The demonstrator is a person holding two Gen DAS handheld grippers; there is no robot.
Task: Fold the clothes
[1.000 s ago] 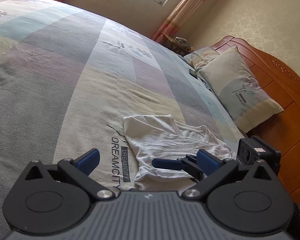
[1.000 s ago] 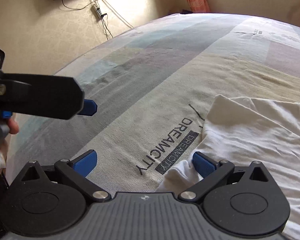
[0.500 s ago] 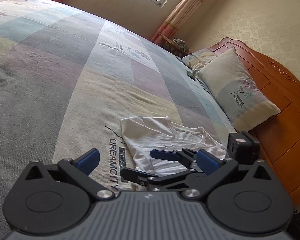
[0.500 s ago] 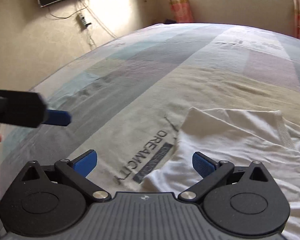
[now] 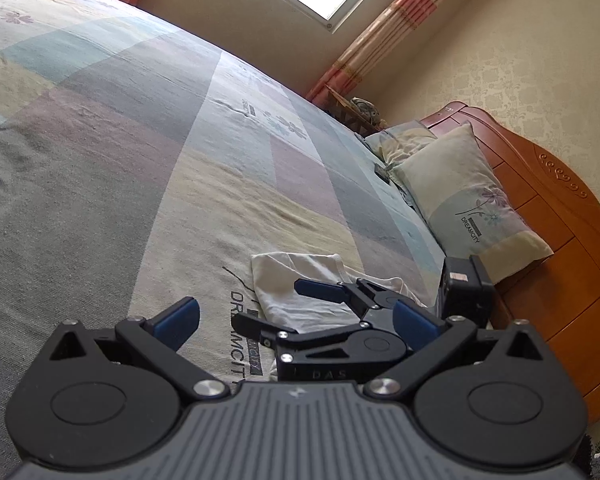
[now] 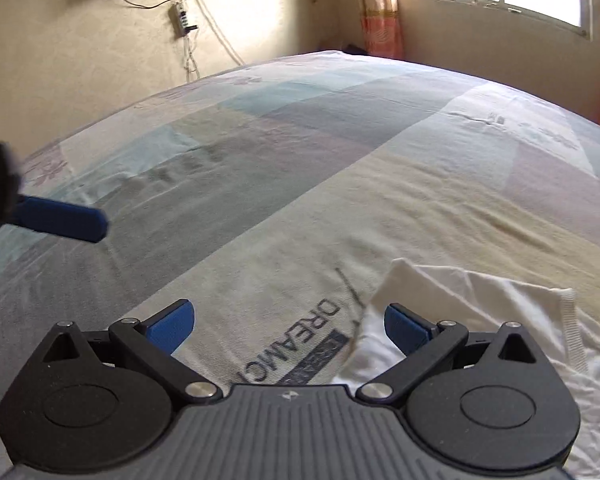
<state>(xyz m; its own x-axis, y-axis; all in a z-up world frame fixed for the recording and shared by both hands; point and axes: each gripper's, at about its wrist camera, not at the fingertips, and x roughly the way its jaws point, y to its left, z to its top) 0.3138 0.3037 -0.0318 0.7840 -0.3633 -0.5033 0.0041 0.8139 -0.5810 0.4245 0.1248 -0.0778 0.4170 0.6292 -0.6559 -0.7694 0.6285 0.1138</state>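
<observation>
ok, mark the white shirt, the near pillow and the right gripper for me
white shirt [image 6: 480, 312], right wrist view, on the flat cloth near the collar.
near pillow [image 5: 464, 196], left wrist view, on its middle face.
right gripper [image 6: 290, 326], right wrist view, midway between the open fingertips.

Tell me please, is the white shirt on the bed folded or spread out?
Partly folded: the white shirt lies bunched, layers overlapping, collar showing, on the bedspread.

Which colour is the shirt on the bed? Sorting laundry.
White shirt, clearest in the right wrist view.

Rumpled white shirt [image 6: 480, 320] on bedspread [image 6: 340, 184]
</observation>
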